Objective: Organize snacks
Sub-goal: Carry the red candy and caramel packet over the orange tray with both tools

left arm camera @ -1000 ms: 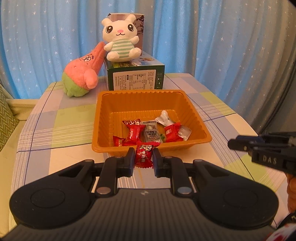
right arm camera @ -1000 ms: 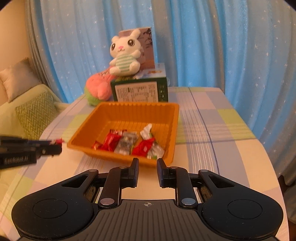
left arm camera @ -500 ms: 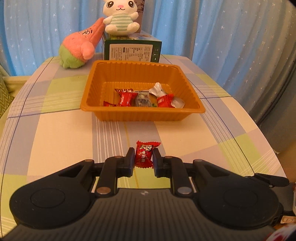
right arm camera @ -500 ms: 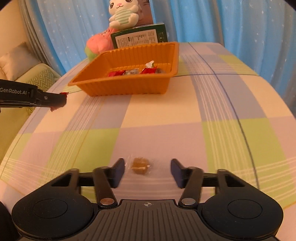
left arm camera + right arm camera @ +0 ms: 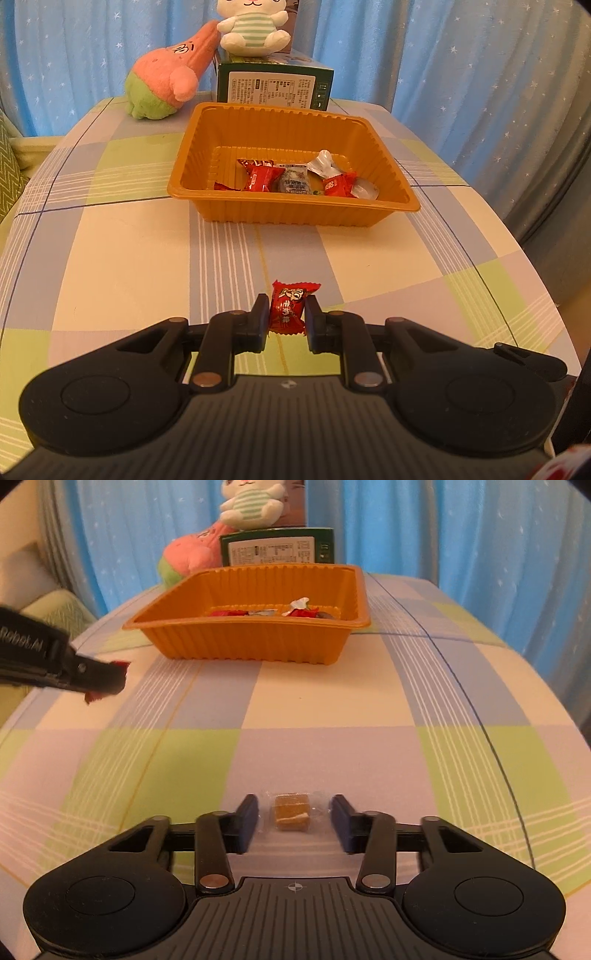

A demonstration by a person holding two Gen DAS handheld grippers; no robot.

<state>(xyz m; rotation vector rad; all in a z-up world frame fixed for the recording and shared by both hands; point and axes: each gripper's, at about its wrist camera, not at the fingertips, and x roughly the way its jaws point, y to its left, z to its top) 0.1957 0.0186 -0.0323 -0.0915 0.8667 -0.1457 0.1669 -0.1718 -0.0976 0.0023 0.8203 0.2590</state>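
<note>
On the checked-cloth table, the ribbed orange plastic tray already holds about 5 wrapped sweets; 2 remain outside (left tongs clamp a red-wrapped candy, right tongs spread around a clear-wrapped brown caramel cube).

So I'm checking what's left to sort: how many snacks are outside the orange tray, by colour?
Red-wrapped candy, clamped in the left gripper: 1
Brown candy in a clear wrapper, with the right gripper open around it: 1
Total: 2
</note>
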